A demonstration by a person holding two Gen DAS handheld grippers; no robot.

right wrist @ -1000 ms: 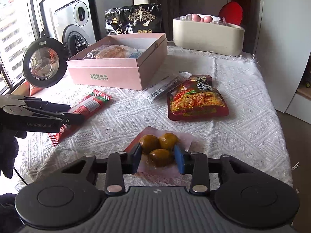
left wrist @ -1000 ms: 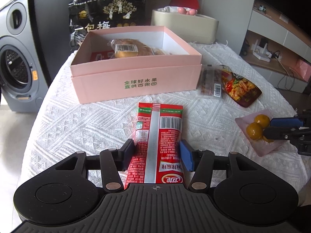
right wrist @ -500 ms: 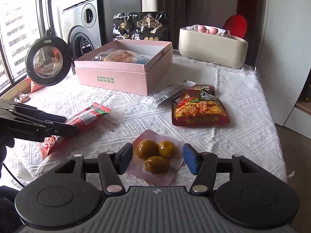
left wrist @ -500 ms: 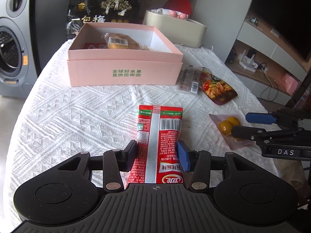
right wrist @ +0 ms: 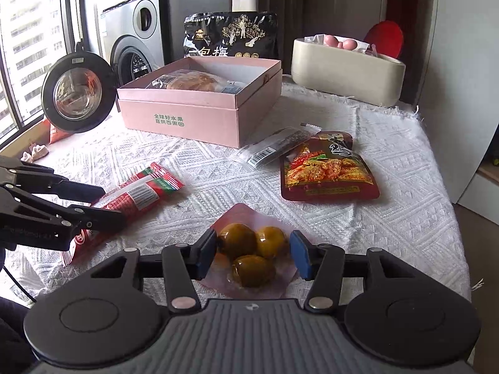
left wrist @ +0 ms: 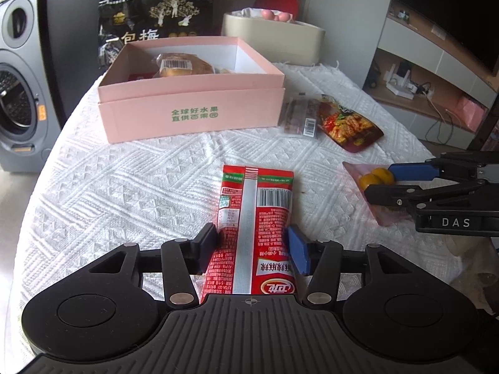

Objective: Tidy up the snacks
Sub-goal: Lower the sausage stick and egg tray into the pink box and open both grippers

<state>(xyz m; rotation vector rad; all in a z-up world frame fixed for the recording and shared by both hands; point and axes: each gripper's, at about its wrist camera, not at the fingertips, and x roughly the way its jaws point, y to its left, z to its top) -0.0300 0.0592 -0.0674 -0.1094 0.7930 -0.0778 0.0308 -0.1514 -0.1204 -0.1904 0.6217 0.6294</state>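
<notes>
My left hand-held gripper (left wrist: 252, 246) pinches the red packet (left wrist: 254, 215) at lower centre; my right hand-held gripper (right wrist: 253, 254), just closing, straddles the egg pouch (right wrist: 249, 252), pads apart from it.

Looking forward and down along the left gripper (left wrist: 252, 246), close over the red packet (left wrist: 254, 227) between its fingers. Looking likewise along the right gripper (right wrist: 253, 251), close over the egg pouch (right wrist: 252, 255). Sharing the pink box (left wrist: 193, 106) ahead, each catching the other gripper at its side.
</notes>
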